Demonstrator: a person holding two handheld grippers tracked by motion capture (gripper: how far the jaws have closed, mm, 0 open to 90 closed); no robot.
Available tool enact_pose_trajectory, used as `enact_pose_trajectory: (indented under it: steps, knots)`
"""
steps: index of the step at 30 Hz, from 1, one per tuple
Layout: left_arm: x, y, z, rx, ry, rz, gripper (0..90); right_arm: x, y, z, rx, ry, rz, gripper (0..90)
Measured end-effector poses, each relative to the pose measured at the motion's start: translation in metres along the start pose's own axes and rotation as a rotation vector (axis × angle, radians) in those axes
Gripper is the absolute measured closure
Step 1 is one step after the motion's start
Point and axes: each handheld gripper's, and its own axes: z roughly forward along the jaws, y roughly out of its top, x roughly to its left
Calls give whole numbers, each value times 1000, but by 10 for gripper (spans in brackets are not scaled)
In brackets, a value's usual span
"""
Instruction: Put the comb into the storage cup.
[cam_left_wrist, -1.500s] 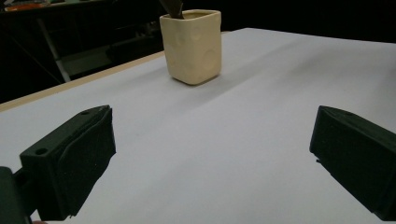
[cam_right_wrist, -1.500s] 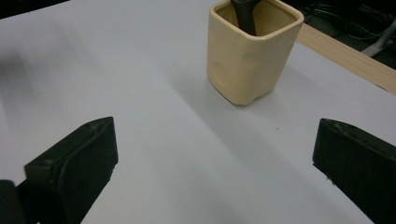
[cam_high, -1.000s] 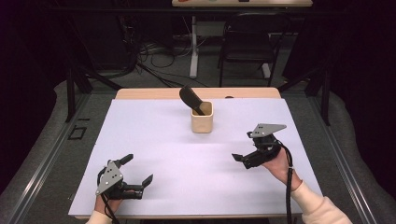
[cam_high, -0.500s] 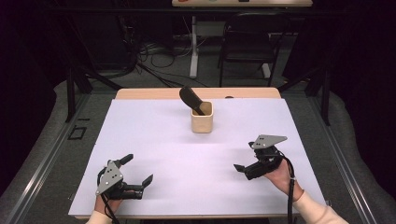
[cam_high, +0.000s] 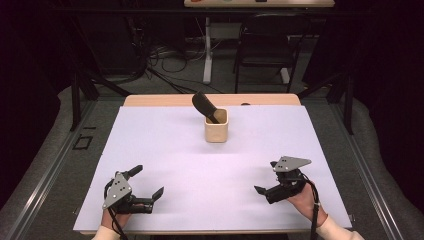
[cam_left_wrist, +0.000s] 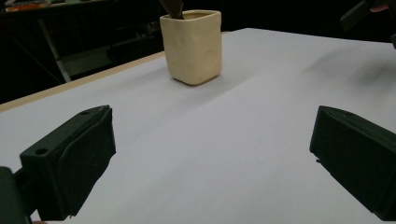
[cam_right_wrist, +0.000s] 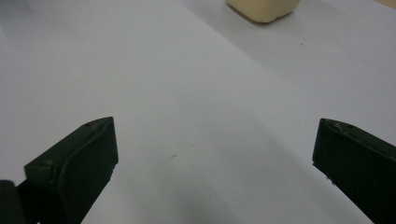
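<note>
On table: 1 cup, 2 tools.

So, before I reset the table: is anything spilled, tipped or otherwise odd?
Nothing stands out. The cream cup stands upright on the white sheet, with a dark tool leaning out of it to the left. No spill shows, and both tongs, left and right, are open and hold nothing.

Left gripper and right gripper — each a black body with two blocky black jaws, topped by a grey three-cornered plate dotted with dark screw holes. A small round hole marks each jaw's upper face. Black cables trail back along the wrists — light-coloured sleeves at both forearms.
</note>
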Motion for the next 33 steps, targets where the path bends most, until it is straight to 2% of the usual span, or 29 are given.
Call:
enact_pose_trajectory:
  steps: [3, 14, 19, 24, 33]
  knots:
    - [0, 0, 0, 1, 1, 0, 1, 2, -6, -2, -3, -16, -7, 0]
    - [0, 0, 0, 4, -2, -1, 1, 7, -23, -9, -22, -26, -6, 0]
    - [1, -1, 1, 3, -3, -3, 1, 9, -28, -15, -41, -57, -18, 0]
    - [1, -1, 0, 0, -3, -7, 1, 11, -32, -19, -48, -67, -19, 0]
    - [1, -1, 0, 3, -5, -2, 1, 11, -38, -30, -84, -81, 5, 0]
